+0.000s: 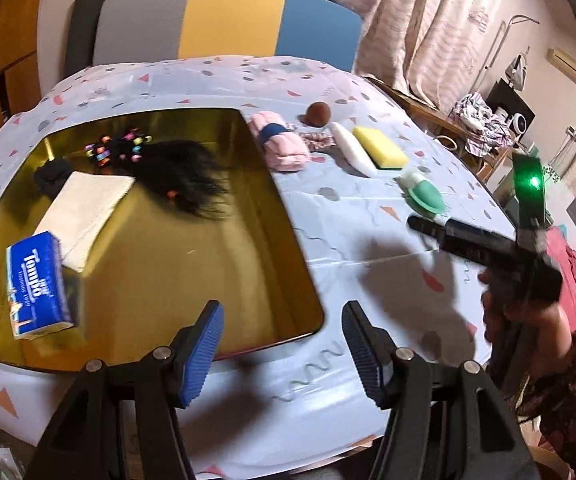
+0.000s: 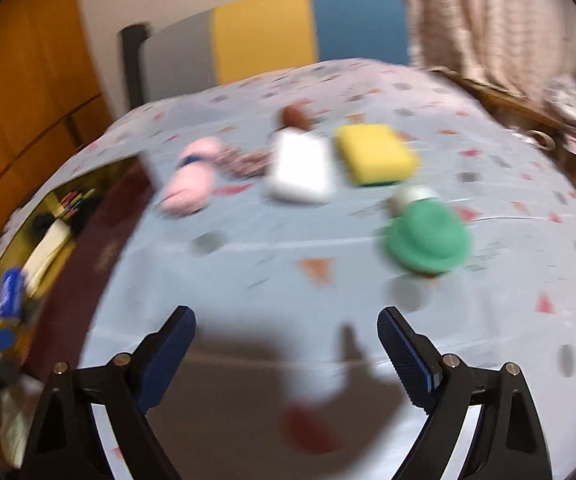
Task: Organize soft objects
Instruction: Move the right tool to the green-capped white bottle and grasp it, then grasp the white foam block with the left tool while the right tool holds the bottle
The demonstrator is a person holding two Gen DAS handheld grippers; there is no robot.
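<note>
A gold tray (image 1: 280, 216) on the patterned tablecloth holds a blue tissue pack (image 1: 40, 284), a white folded cloth (image 1: 84, 212), a black wig (image 1: 184, 176) and coloured hair clips (image 1: 120, 146). Beyond its right rim lie a pink rolled towel (image 1: 284, 144), a patterned scrunchie (image 1: 319, 140), a brown puff (image 1: 317, 114), a white pad (image 1: 353, 148), a yellow sponge (image 1: 379, 146) and a green scrubber (image 1: 425, 196). My left gripper (image 1: 284, 350) is open and empty over the tray's near right corner. My right gripper (image 2: 288, 356) is open and empty above bare cloth, short of the green scrubber (image 2: 427, 236).
A striped chair back (image 1: 224, 24) stands behind the table. Curtains and a cluttered side table (image 1: 479, 120) are at the right. A person's hand (image 1: 527, 320) holds the right gripper's handle at the table's right edge. The right wrist view is blurred.
</note>
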